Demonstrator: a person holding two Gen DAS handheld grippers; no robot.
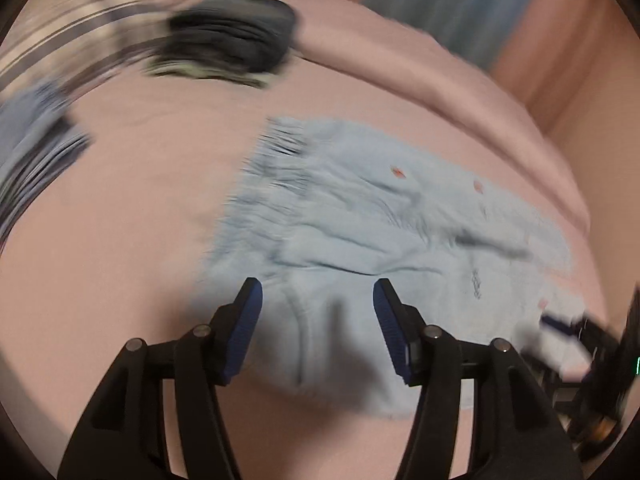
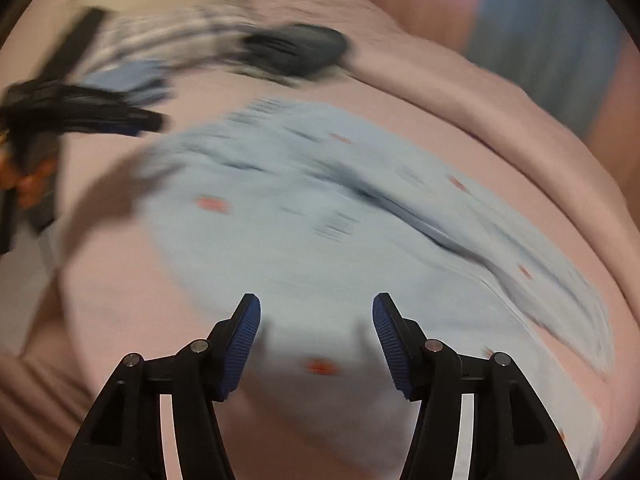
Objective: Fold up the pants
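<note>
Two claws were over the bed here, both angled down at the same pair of light blue pants lying on the pink sheet. Everything was motion-blurred, so take the fine detail loosely.

The pants looked spread fairly flat across the bed with some wrinkles and ridges, small red dots printed on the cloth. My guess is they were laid out like that so each fold gets a clean flat base to land on. A dark bundle and some striped cloth sat further back, well apart from the pants, probably other laundry kept out of the way.

The left claw had its jaws standing apart, roughly half open. A rounded edge of the pants showed in the gap, but the blue pads didn't seem to be pressing on it, so I'd say nothing was gripped.

Same story for the right claw: jaws apart about halfway, blue cloth visible between and under them, no pinch that I could see. Whether either claw's tips brushed the fabric, I couldn't tell through the blur.

In the right view the left claw showed up as a dark streak at the pants' far left side, so each claw was working its own end.
</note>
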